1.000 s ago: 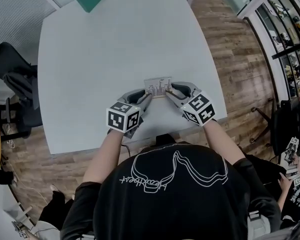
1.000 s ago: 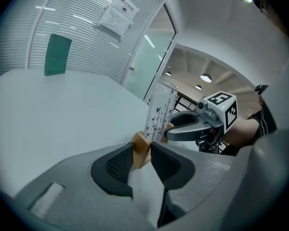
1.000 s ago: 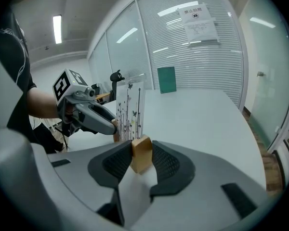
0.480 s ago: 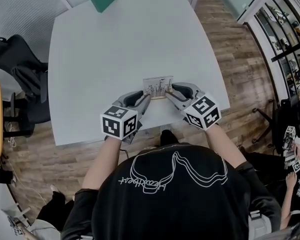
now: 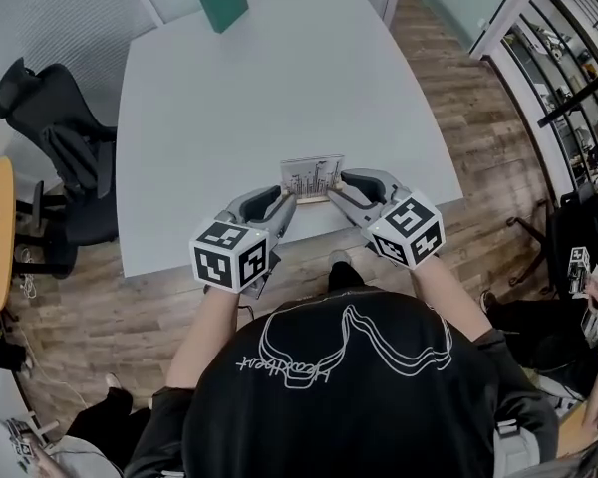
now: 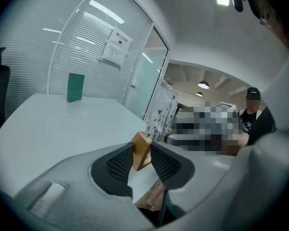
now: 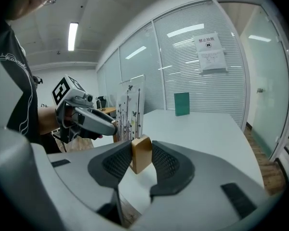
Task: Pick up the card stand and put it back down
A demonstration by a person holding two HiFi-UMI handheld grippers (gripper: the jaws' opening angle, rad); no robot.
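Card stand, wooden base clamped at either end by left gripper and right gripper, near white table's front edge; both ends are best moved level together.

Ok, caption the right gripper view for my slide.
Right gripper clamped on one wooden end of the card stand.

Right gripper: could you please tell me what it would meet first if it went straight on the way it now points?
The card stand: its wooden base sits clamped between the fingers of the right gripper, so nothing else comes first.
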